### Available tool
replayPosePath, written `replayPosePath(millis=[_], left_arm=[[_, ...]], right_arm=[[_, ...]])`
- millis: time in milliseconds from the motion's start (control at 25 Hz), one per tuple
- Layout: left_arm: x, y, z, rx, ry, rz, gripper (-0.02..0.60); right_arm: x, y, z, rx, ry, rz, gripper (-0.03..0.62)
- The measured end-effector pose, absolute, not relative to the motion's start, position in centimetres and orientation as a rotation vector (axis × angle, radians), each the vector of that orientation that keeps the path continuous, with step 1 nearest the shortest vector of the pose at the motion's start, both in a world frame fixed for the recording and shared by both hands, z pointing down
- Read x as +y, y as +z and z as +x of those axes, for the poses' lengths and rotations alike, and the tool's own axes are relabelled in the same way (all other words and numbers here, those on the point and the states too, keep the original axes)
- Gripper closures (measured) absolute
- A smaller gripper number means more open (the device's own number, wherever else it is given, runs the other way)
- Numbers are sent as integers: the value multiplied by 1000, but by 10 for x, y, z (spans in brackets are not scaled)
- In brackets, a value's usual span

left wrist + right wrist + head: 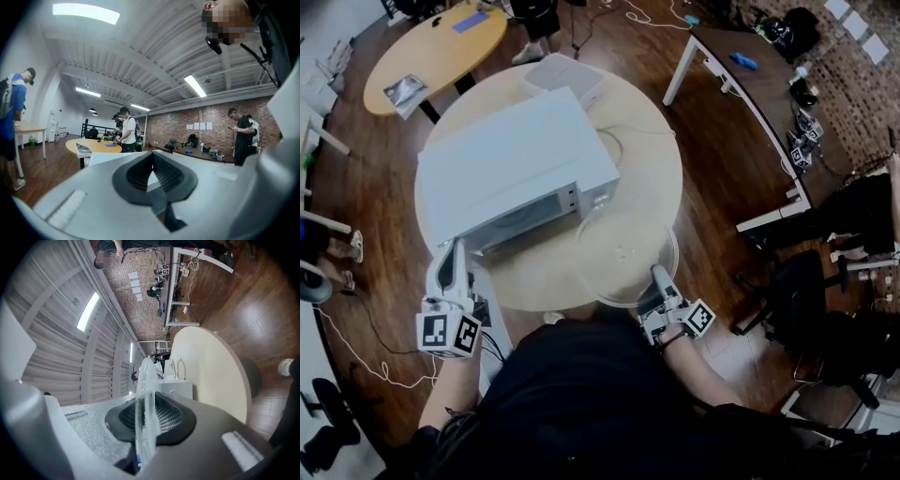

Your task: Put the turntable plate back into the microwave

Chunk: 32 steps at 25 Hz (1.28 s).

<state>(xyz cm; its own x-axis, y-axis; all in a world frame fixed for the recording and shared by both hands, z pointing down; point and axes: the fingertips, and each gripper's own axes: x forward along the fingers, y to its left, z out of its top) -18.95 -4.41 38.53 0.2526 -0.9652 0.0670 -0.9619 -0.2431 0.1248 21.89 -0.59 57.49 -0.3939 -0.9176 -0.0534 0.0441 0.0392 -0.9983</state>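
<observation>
The right gripper point(146, 401) is pinching the near rim of the glass plate point(144, 378). The plate sticks straight out ahead of its jaws, edge-on in the right gripper view, and is held over the round table point(652, 169) w/ its far edge just by the microwave point(516, 164), not inside it. The left gripper point(152, 159) has its jaws pressed together w/ nothing btwn them & sits off the microwave's near left corner, well apart from the plate.

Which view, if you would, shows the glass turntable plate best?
The head view: the whole glass turntable plate shows, its near rim in the right gripper. The right gripper view shows it edge-on between the jaws; the left gripper view misses it.
</observation>
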Motion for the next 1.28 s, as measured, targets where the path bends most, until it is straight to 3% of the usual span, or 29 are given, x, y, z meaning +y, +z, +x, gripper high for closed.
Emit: replayPosePath(millis=[1280], left_arm=[[-32,388,-201,-1907,-35,2300,575]], right_arm=[[-9,566,163,1661,-1684,-712,554]])
